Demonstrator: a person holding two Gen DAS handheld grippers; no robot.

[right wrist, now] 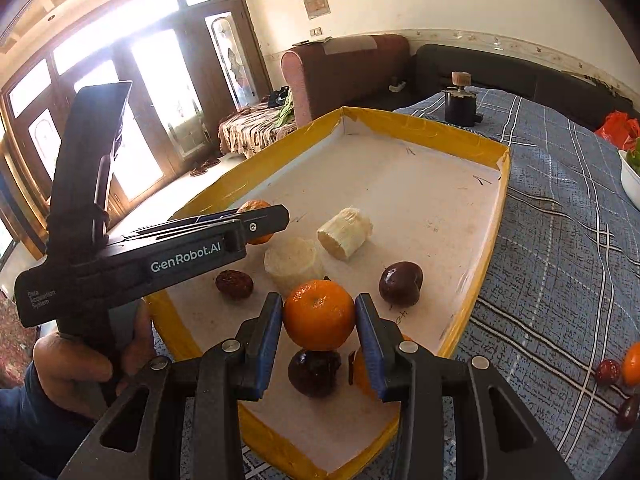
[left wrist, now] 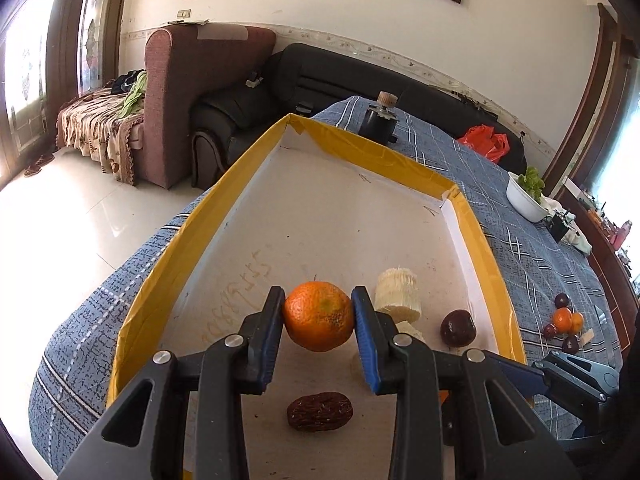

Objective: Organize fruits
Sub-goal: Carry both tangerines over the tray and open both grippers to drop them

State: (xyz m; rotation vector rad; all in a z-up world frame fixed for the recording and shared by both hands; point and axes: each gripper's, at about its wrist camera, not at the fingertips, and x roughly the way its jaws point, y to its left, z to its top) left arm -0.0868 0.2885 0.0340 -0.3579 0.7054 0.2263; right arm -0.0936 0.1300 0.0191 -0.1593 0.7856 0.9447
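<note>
A yellow-rimmed tray [left wrist: 248,168] with a white floor lies on the blue cloth; it also shows in the right wrist view [right wrist: 505,184]. My left gripper [left wrist: 319,312] is shut on a mandarin [left wrist: 319,316] above the tray floor. My right gripper [right wrist: 319,318] is shut on another mandarin [right wrist: 319,314] above the tray's near part. In the tray lie a wrinkled red date [left wrist: 319,412], a dark plum [left wrist: 458,327] and two pale peeled chunks [right wrist: 344,238]. Under my right gripper sit a dark plum [right wrist: 314,372] and a partly hidden mandarin [right wrist: 360,372]. The left gripper's body [right wrist: 168,256] crosses the right wrist view.
Several loose mandarins and dark fruits [left wrist: 564,322] lie on the cloth right of the tray; some show in the right wrist view [right wrist: 618,376]. A black jar with a wooden knob [left wrist: 380,120] stands beyond the tray. A white bowl of greens [left wrist: 526,196] and a red bag [left wrist: 486,140] sit far right.
</note>
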